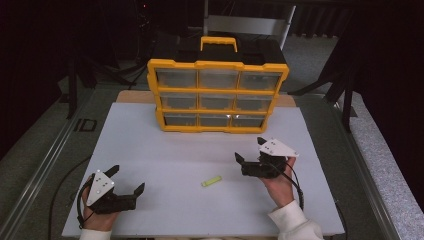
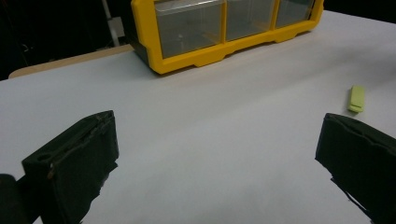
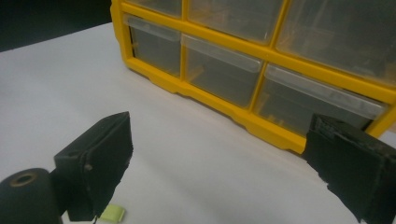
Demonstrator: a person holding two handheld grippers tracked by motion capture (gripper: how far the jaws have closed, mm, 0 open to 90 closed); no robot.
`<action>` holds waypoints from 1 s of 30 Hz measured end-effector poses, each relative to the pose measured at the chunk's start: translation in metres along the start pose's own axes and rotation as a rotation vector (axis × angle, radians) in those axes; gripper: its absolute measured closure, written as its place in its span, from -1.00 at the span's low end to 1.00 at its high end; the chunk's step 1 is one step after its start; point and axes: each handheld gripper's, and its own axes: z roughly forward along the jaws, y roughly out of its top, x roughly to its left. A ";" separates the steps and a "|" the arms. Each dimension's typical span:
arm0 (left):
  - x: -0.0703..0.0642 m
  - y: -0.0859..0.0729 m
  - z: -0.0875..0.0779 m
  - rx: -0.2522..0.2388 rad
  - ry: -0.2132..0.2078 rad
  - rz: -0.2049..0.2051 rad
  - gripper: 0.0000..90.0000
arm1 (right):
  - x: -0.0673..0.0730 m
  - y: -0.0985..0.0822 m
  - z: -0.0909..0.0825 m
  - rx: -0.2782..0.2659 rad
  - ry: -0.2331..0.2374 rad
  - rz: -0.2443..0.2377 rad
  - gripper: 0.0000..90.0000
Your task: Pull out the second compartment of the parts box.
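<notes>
Two grippers are sitting low over the white board, one in each of the person's two hands. The left gripper is resting near the board's near left corner, its two black jaws standing wide apart with nothing between them; in the left gripper view bare white surface is showing in the gap. The right gripper is hovering on the right side, a little further from the person, and its two jaws are also spread wide and holding nothing; in the right gripper view they are pointing towards the cabinet's lower rows.

Between the two grippers, nearer the right one, a single small yellow-green block is lying flat on the board, touching neither gripper. In the left gripper view the block is lying just beyond the right-hand jaw, and in the right gripper view a corner of it is peeping out below the left-hand jaw.

At the far edge of the board one yellow drawer cabinet is standing upright with a yellow handle on top. I am counting nine clear drawers in it, three rows of three, all pushed in. It is standing well apart from both grippers and from the block.
</notes>
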 end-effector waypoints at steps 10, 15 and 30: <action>-0.001 0.000 0.000 0.002 -0.005 0.002 -1.00 | 0.001 0.011 0.011 -0.010 0.012 0.003 -0.83; -0.001 0.000 0.000 0.003 -0.003 0.002 -1.00 | 0.000 0.015 0.016 -0.014 0.013 0.010 -0.83; -0.001 0.000 0.001 0.003 -0.003 0.003 -1.00 | -0.001 0.022 0.031 -0.019 0.015 0.016 -0.83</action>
